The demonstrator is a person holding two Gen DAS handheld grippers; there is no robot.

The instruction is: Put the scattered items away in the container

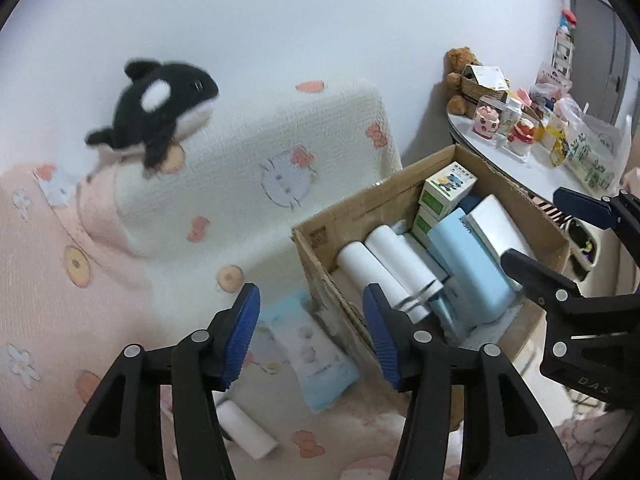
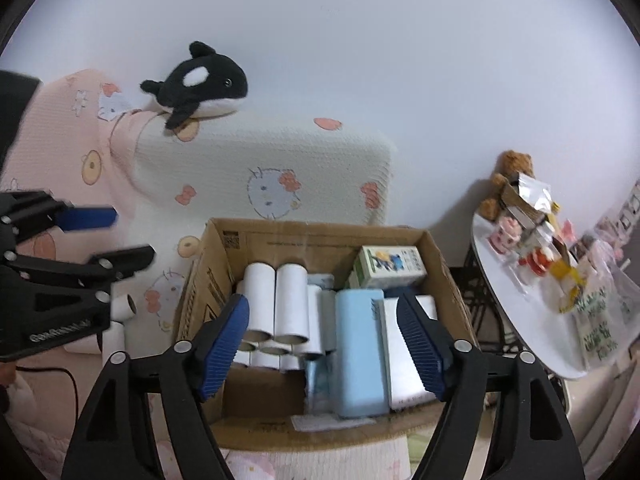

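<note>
A cardboard box stands on the bed and holds white paper rolls, a light blue case, a white case and small green-white cartons. It also shows in the left wrist view. My left gripper is open and empty above a light blue wipes packet lying left of the box, with a loose white roll nearby. My right gripper is open and empty over the box. More loose rolls lie left of the box.
An orca plush sits on a white cartoon-print pillow against the wall. A pink printed bedspread covers the bed. A round white table with a teddy bear, figurines and bags stands at the right.
</note>
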